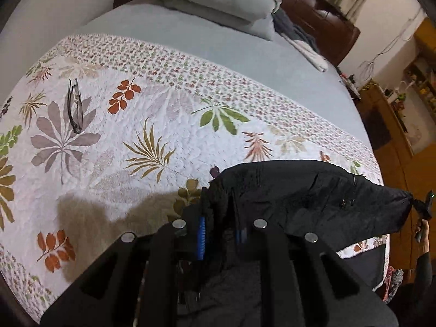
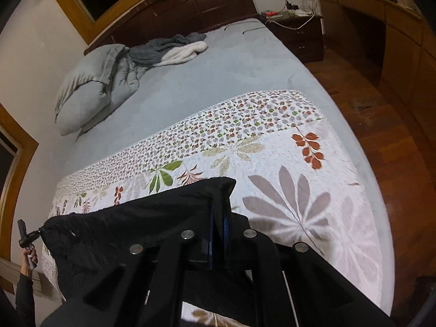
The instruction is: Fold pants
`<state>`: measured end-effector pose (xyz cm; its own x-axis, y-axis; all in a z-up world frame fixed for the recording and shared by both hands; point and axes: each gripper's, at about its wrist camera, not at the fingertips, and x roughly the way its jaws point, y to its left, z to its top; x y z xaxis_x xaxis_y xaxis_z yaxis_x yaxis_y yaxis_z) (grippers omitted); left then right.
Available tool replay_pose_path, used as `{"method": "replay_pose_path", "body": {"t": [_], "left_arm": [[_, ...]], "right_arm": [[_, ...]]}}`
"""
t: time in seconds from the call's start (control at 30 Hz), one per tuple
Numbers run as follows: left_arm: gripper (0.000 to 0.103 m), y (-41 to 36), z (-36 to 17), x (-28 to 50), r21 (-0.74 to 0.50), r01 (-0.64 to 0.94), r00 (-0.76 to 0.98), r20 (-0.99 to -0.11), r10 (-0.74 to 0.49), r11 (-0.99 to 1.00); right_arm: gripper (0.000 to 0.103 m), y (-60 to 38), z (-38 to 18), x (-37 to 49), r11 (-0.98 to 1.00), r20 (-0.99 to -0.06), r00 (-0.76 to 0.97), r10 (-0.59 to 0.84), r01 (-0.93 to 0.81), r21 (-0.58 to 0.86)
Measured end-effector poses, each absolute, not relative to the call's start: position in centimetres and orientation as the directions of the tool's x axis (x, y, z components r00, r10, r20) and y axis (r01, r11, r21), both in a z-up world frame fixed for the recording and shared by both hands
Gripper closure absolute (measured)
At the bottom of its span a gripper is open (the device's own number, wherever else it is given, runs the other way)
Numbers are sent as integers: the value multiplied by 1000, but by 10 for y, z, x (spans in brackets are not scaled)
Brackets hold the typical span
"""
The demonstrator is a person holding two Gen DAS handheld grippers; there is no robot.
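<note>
Pants (image 1: 313, 190) stretched sideways between fingers (image 1: 201, 234)

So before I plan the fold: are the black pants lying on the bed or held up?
Held up. The black pants stretch between the left gripper and right gripper, above the leaf-print quilt.

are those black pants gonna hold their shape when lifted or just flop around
Probably floppy: the pants sag in a curve between the left gripper and right gripper, whose jaws are each shut on an end. The cloth bunches at the jaws and looks thin, so likely light. Any part let go would probably drop onto the quilt.
</note>
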<state>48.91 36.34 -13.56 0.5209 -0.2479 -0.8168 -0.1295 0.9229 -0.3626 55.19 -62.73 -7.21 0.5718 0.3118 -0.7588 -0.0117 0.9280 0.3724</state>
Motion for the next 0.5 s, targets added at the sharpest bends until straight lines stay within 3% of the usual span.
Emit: {"method": "replay_pose_path", "body": {"t": [0.5], "left_arm": [[89, 366, -113, 396, -440, -97, 585, -751, -306, 893]], "right_arm": [[98, -646, -81, 415, 918, -711, 638, 295, 16, 396]]}}
